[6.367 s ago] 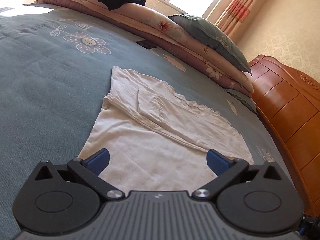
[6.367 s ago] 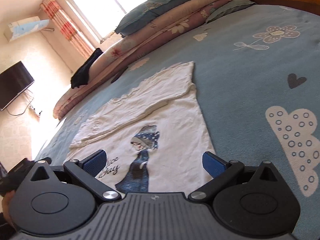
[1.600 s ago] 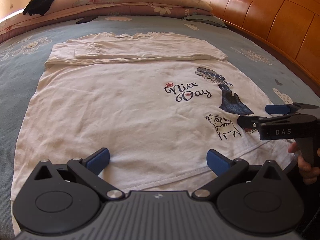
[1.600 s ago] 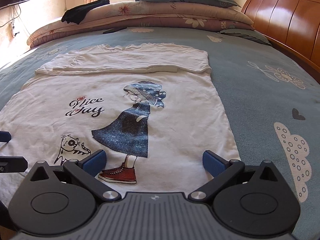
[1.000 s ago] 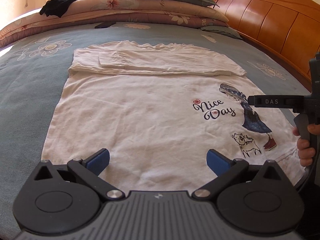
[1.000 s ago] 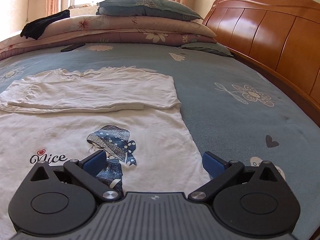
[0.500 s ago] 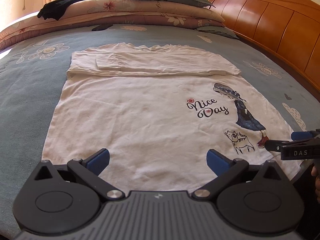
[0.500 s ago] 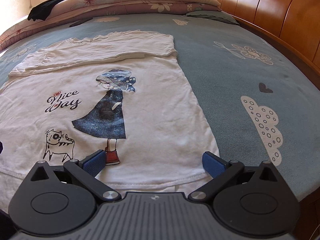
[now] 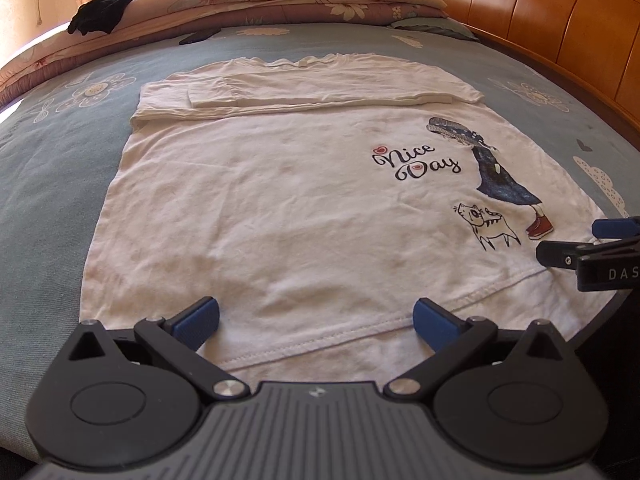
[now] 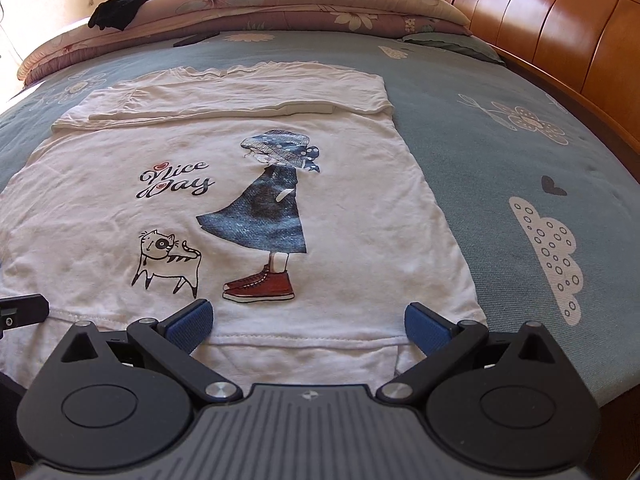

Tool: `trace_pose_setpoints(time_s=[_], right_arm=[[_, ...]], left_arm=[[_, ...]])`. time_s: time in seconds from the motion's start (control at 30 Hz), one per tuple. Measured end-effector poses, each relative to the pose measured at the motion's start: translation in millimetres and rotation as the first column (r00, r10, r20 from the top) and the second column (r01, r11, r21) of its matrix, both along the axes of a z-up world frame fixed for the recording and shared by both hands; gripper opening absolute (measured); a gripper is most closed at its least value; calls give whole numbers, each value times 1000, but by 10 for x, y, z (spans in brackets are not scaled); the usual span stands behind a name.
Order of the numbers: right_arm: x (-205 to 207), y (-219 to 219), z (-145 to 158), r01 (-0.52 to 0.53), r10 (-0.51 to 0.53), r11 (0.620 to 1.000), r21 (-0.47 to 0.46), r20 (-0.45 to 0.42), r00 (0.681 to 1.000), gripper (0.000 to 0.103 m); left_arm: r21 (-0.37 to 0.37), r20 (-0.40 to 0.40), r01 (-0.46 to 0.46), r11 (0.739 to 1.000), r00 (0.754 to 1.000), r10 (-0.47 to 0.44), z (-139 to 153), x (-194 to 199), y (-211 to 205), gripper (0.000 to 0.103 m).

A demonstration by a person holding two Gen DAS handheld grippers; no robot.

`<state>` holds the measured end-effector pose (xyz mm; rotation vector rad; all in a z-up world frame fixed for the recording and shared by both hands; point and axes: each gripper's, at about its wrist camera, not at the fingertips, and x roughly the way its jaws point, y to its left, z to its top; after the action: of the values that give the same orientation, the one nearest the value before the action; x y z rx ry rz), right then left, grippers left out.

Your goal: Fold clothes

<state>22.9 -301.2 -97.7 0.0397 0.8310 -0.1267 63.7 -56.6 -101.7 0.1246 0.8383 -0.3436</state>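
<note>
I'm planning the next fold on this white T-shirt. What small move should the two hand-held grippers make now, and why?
Probably lower both and close on the bottom hem. The white T-shirt lies flat on the bed, its sleeves already folded in. The left hand-held gripper and right hand-held gripper are both open, poised over the hem, holding nothing.

left wrist: low at hem, facing headboard | right wrist: same | shared: shirt point(image 9: 280, 208)

"Nice Day" on the white shirt point(image 9: 280, 208); "DAS" on the right gripper point(image 9: 608, 272).
</note>
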Motion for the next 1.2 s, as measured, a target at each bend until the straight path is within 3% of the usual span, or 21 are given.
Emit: trace_pose_setpoints(time_s=[0.27,0.5,0.7,1.07,1.2], right_arm=[[49,-1,143,-16,14,999,38,57,998,103],[280,264,264,-180,167,981,72,159,973,103],[501,346,94,-229,213,966,119,134,968,103],[185,299,2,-292,270,945,145,154,950,103],[163,309,96,-316,277,932,176,216,936,103]], left_arm=[[-3,9,8,1000,1000,-8,-7,-9,15,103],[-5,12,19,1000,1000,-19,-10,-8,24,103],[-4,16,32,999,999,-32,-16,-8,30,103],[-10,28,52,999,998,-51,-27,-14,48,103],[-10,27,56,998,998,-56,-27,-6,51,103]])
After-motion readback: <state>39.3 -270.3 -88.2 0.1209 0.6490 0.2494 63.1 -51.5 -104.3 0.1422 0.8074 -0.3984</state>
